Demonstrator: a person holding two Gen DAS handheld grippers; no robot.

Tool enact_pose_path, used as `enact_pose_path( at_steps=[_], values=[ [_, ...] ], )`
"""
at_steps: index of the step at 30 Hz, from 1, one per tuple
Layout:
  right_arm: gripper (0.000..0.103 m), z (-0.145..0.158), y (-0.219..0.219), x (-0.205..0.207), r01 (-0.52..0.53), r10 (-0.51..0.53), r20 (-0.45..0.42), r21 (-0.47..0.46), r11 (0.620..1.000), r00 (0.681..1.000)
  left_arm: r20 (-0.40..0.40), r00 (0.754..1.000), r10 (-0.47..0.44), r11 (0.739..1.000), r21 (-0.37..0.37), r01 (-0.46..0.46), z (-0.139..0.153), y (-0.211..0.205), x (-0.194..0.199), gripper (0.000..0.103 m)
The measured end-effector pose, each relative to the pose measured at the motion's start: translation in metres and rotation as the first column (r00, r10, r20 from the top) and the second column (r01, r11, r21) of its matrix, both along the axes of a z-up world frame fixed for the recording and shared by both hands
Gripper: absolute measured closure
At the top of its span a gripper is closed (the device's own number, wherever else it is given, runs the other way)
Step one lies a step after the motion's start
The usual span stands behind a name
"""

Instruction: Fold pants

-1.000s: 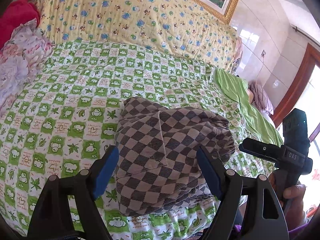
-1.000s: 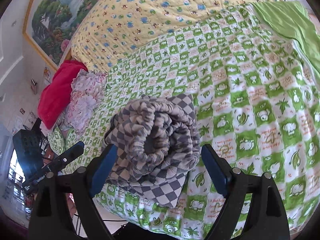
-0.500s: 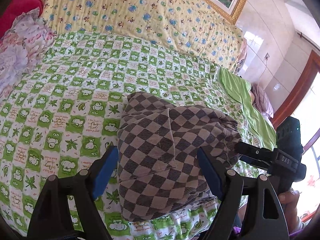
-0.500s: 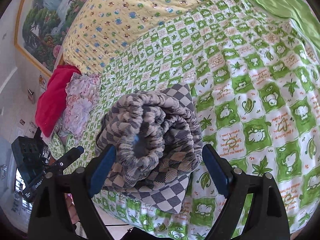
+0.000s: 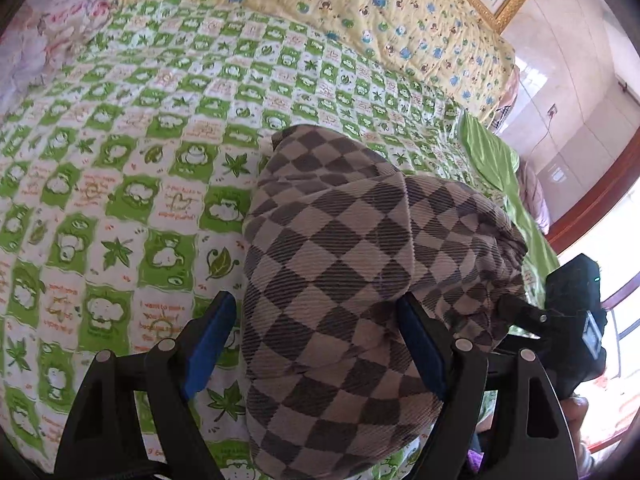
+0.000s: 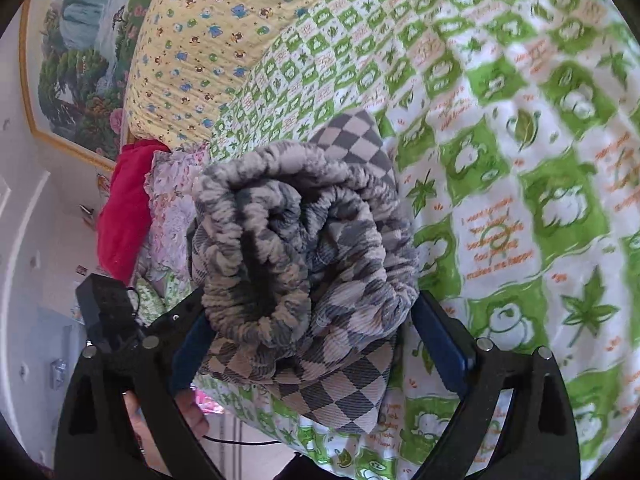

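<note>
Both grippers have closed in on the folded pants (image 5: 344, 264) at the near edge of the bed (image 5: 120, 184) since a second ago: left gripper (image 5: 316, 344) and right gripper (image 6: 316, 344) wide open, straddling opposite ends, gripping nothing; likely final tidy.

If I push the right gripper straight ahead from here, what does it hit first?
The right gripper would meet the folded checkered pants straight away: the gathered waistband end already sits between its open fingers. Whether the pads touch the cloth is unclear.
</note>
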State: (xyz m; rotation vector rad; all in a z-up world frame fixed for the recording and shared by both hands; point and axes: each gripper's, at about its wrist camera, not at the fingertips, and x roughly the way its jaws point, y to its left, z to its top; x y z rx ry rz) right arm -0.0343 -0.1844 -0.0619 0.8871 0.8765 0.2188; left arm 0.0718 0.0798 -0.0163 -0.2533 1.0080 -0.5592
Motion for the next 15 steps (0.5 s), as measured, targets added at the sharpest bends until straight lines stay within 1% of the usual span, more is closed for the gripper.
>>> enact_pose_path(
  at_steps=[3,6,7,9,13,15],
  values=[
    [0.009,-0.004,-0.001,0.001,-0.012,0.012,0.023,-0.001,1.000,1.000,-0.035,0.999,0.000,0.999,-0.041,-0.002,-0.008,0.005,0.007,0.015],
    [0.010,-0.004,0.001,0.005,-0.039,0.040,0.023,-0.022,0.999,0.999,-0.053,0.999,-0.005,0.998,-0.067,0.001,-0.015,0.007,0.011,0.015],
    [0.011,-0.005,0.002,0.006,-0.044,0.045,0.024,-0.032,0.999,0.999,-0.056,0.998,-0.009,0.997,-0.076,0.005,-0.016,0.008,0.011,0.015],
    [0.017,-0.006,0.004,0.009,-0.056,0.057,0.026,-0.042,0.998,0.998,-0.064,0.998,-0.017,0.996,-0.089,0.011,-0.019,0.007,0.013,0.015],
    [0.021,-0.008,0.005,0.014,-0.059,0.061,0.029,-0.049,0.997,0.998,-0.089,0.996,-0.032,0.989,-0.145,0.019,-0.024,0.008,0.016,0.022],
    [0.023,-0.007,0.006,0.016,-0.062,0.064,0.031,-0.056,0.997,0.997,-0.083,0.996,-0.033,0.988,-0.151,0.020,-0.024,0.008,0.016,0.026]
  ],
)
